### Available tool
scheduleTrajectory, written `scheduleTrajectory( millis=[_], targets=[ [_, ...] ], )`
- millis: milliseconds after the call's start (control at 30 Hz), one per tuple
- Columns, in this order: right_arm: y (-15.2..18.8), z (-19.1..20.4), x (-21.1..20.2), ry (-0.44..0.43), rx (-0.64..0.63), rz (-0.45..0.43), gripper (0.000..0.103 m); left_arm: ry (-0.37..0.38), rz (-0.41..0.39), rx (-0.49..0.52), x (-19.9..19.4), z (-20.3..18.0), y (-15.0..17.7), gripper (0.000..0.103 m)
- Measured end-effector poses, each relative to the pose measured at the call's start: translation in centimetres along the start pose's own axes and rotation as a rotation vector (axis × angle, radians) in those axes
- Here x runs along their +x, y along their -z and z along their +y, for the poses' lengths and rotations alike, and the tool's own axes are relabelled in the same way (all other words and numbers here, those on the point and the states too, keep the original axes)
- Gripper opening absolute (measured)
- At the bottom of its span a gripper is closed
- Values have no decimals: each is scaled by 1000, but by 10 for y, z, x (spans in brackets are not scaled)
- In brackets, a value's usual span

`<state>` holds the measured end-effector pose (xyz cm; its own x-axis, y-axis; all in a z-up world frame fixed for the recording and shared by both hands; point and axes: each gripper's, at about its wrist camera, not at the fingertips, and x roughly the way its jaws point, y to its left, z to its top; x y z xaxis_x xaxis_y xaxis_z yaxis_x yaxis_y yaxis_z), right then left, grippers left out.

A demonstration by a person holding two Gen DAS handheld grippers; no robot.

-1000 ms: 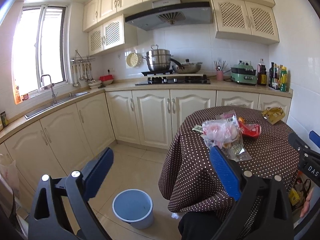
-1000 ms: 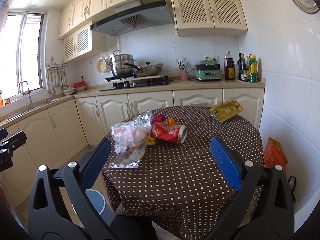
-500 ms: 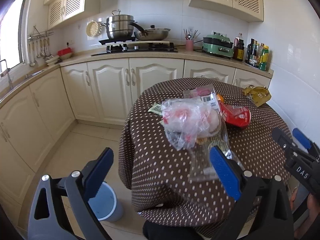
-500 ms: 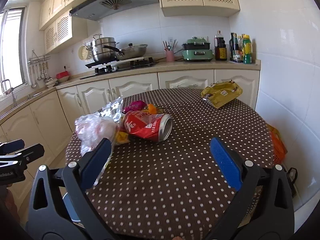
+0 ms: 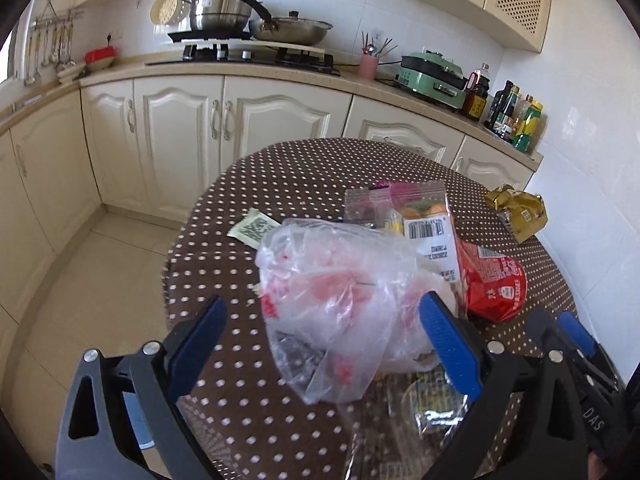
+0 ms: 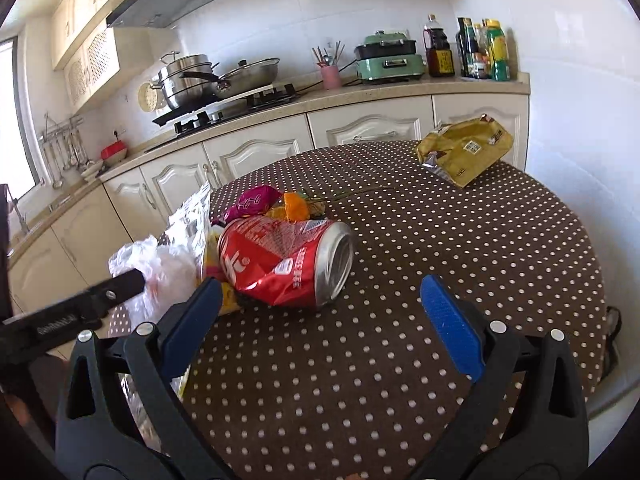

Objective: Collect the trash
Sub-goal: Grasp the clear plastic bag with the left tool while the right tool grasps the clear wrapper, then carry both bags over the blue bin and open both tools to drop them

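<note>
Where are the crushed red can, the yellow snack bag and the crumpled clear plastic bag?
crushed red can (image 6: 280,266), right wrist view, on its dented side.
yellow snack bag (image 6: 466,150), right wrist view, mid-face.
crumpled clear plastic bag (image 5: 340,300), left wrist view, its bulging middle.

Both handheld grippers are hovering side by side: the left gripper (image 5: 324,340) and the right gripper (image 6: 320,312) are each spreading their blue-padded jaws wide.

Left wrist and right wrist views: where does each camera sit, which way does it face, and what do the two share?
Left wrist: on the left gripper, facing the plastic bag; the right gripper shows at right.
Right wrist: on the right gripper, facing the red can; the left gripper shows at left.
Shared: bag, can, yellow packet, dotted table, stove.
</note>
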<state>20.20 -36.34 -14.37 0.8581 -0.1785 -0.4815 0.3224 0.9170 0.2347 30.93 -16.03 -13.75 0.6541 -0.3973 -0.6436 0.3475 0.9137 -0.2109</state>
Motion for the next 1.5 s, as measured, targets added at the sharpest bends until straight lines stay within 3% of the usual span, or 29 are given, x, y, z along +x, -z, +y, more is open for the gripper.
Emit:
scheduleTrajectory(
  millis=[167,200,233,467,800,833,933,967,1000,1033,1100,1133,1167,1500],
  targets=[
    [-3,5,11,-23,7,29,97,54,-4,-22,13,1,-2,92],
    [-3,7,13,-29,5,39,97,74,-4,-24,15,1,-3,87],
    [-3,8,14,-32,2,46,97,88,-1,-27,17,3,-3,71],
    [0,21,20,-66,-34,86,97,125,-29,-38,3,10,-1,47],
    [18,59,27,-130,-156,210,95,96,-97,-65,-42,40,27,39],
    [20,62,28,-129,-166,221,92,89,-104,-67,-46,43,29,39],
    [30,70,35,-123,-187,270,63,61,-117,-66,-59,48,37,37],
    [30,70,35,-123,-187,270,40,64,-113,-67,-62,51,40,36],
    [32,71,37,-125,-192,281,28,64,-112,-68,-65,53,42,36],
    [35,72,36,-129,-196,276,27,62,-114,-68,-68,54,44,35],
    [37,73,31,-122,-201,254,12,58,-123,-67,-77,58,50,34],
    [36,73,26,-125,-199,239,11,58,-126,-69,-81,61,51,32],
    [36,74,21,-122,-203,228,9,60,-132,-75,-86,65,52,4],
    [24,88,-24,-107,-226,63,8,128,-133,-124,-101,88,62,2]
  ],
)
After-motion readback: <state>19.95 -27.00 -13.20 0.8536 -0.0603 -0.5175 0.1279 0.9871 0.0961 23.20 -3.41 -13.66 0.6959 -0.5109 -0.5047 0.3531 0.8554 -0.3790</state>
